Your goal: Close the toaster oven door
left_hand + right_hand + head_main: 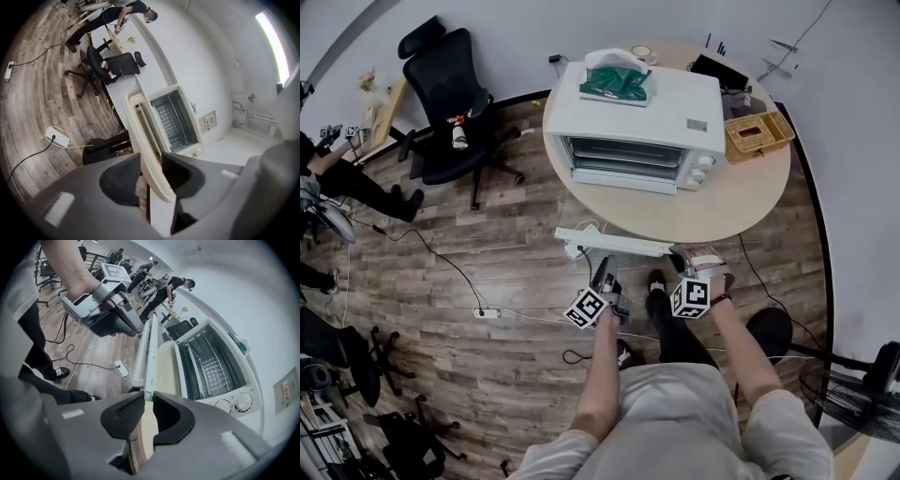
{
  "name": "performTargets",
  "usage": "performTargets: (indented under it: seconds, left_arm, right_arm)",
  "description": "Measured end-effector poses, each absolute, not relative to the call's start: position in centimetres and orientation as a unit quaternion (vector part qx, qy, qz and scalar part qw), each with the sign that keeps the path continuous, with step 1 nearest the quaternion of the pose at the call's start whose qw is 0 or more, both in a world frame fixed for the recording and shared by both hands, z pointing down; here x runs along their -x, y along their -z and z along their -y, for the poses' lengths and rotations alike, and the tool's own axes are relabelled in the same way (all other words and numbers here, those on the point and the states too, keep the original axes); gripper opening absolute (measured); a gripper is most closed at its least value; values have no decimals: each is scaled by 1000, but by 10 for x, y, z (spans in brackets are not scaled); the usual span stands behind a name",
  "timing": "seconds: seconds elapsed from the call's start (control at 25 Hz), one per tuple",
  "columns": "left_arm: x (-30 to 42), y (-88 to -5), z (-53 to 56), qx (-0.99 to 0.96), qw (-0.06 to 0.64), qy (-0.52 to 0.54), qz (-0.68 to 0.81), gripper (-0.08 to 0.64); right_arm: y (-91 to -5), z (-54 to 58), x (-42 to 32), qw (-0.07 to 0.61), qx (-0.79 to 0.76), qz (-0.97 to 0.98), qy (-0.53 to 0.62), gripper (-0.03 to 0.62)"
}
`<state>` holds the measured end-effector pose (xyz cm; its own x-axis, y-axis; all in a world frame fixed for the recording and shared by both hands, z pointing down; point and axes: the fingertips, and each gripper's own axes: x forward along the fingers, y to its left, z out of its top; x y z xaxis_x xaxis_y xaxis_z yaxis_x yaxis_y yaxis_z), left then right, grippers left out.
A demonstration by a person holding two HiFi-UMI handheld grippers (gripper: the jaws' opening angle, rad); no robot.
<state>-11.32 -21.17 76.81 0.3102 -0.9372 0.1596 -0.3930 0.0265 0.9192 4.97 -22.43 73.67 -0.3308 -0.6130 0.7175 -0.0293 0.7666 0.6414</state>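
Toaster oven door [609, 242]: fully open.
Left tool [606, 270], right tool [694, 262]: clamped on its edge.
Remaining: whole upward swing.

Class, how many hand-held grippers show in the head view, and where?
2. The left gripper grips the open oven door near its middle; the right gripper grips its right end. None looks hidden.

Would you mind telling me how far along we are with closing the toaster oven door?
Done: nothing much; the door lies flat open, the oven cavity exposed. In hand: the right gripper pinches the door's front edge; the left gripper has the edge between its jaws, though a firm grip is unclear. Left: swing the door up until it shuts.
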Motion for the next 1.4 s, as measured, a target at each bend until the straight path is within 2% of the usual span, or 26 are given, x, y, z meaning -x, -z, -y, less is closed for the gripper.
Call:
performTargets:
  seconds: [0.6, 1.08, 1.2, 1.4]
  left_arm:
    - [125, -722, 245, -636, 474, 353, 496, 168]
    - [125, -683, 281, -649, 443, 416, 458, 175]
    - [129, -690, 283, -638, 451, 404, 475, 173]
    - [122, -661, 296, -644, 439, 456, 430, 173]
  right_arm:
    - [-669, 255, -53, 503, -267, 763, 305, 26]
    - [-655, 266, -53, 492, -285, 768, 295, 26]
    - [-652, 269, -53, 491, -288, 769, 291, 26]
    - [-642, 276, -54, 485, -300, 771, 283, 26]
